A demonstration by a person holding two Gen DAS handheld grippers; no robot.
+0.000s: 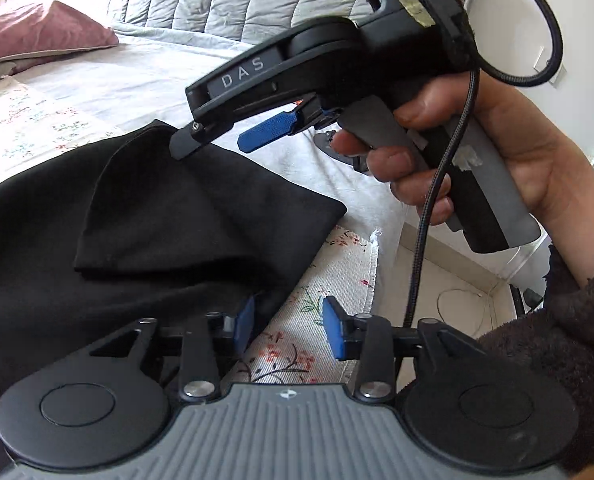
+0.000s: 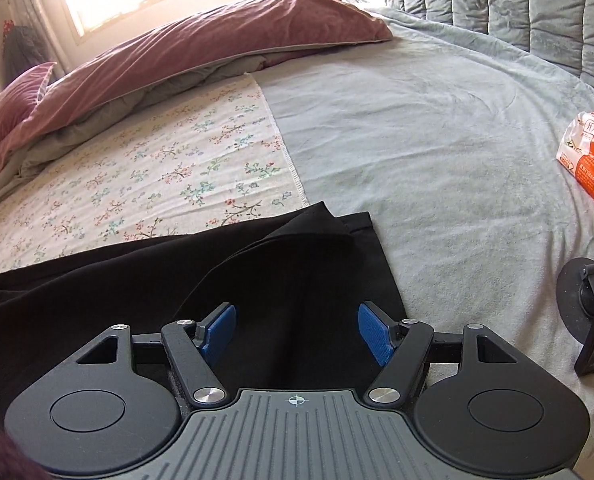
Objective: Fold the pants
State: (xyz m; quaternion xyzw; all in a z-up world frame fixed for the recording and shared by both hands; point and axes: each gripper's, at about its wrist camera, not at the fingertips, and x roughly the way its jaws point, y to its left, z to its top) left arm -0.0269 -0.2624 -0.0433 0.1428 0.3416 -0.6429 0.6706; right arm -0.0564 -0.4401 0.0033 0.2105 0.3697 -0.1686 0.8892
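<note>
Black tongs [image 2: 295,334] with 2 blue pads (ribbed grey housing), braided black cable [image 1: 437,196], fuzzy brown sleeve [image 1: 577,320].

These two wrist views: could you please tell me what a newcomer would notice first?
The black pants spread across the near part of the bed, over a floral cloth. In the left wrist view, the right hand-held gripper hangs open just above their folded end. A mauve pillow lies by the window.

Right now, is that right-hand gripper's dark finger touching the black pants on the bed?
Cannot tell. The left wrist view shows the right gripper open, one fingertip overlapping the black pants; no plain contact.
</note>
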